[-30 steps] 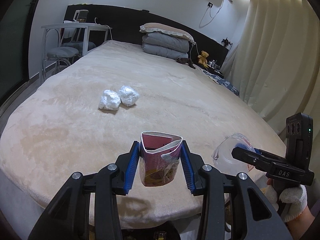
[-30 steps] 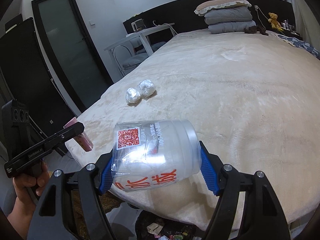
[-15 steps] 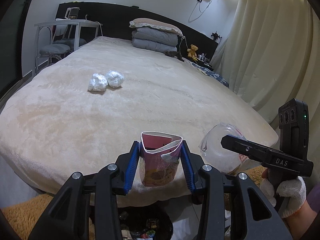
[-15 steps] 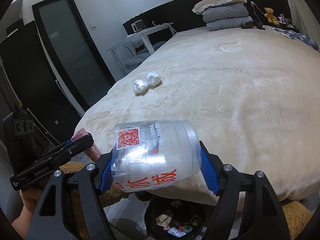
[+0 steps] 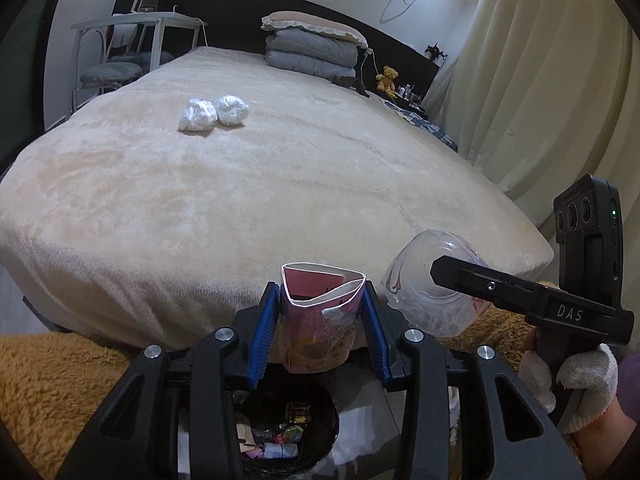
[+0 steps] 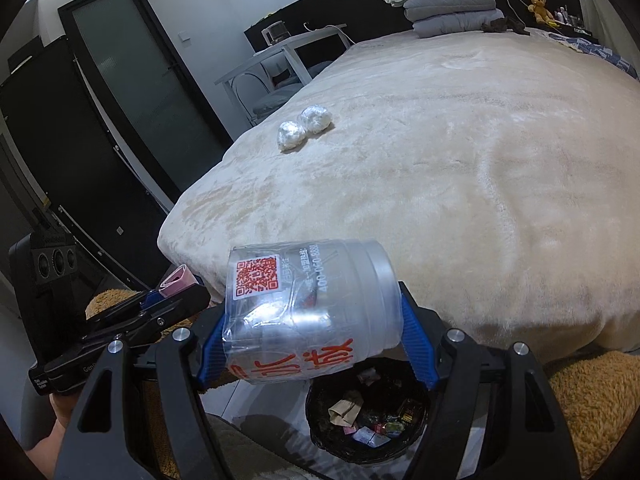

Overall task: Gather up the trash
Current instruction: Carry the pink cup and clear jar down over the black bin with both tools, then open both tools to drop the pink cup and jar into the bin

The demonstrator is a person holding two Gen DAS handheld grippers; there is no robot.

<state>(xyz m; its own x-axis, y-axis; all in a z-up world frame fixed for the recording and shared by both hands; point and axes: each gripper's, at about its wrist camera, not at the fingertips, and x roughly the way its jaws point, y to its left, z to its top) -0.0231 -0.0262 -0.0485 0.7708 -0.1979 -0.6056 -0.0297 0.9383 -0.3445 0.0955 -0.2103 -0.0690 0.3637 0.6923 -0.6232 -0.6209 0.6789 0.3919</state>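
Observation:
My left gripper (image 5: 322, 330) is shut on a squashed pink carton (image 5: 320, 328), held upright above a black trash bin (image 5: 286, 432) on the floor at the bed's foot. My right gripper (image 6: 310, 338) is shut on a clear plastic jar (image 6: 308, 316) with red lettering and a QR label, held on its side above the same bin (image 6: 368, 420). The jar also shows in the left wrist view (image 5: 428, 284), and the carton in the right wrist view (image 6: 176, 278). Two crumpled white wads (image 5: 214, 112) lie side by side on the bed; they also show in the right wrist view (image 6: 304, 128).
A wide beige bed (image 5: 280, 176) fills the view, with folded bedding (image 5: 316, 48) at its head. A brown shaggy rug (image 5: 52, 392) covers the floor around the bin. A desk and chair (image 5: 120, 56) stand left, curtains (image 5: 540, 80) right, a dark door (image 6: 140, 80) beyond.
Both grippers have pulled back from over the bed to past its foot edge, carrying the carton and the jar. The trash bin has come into view below them.

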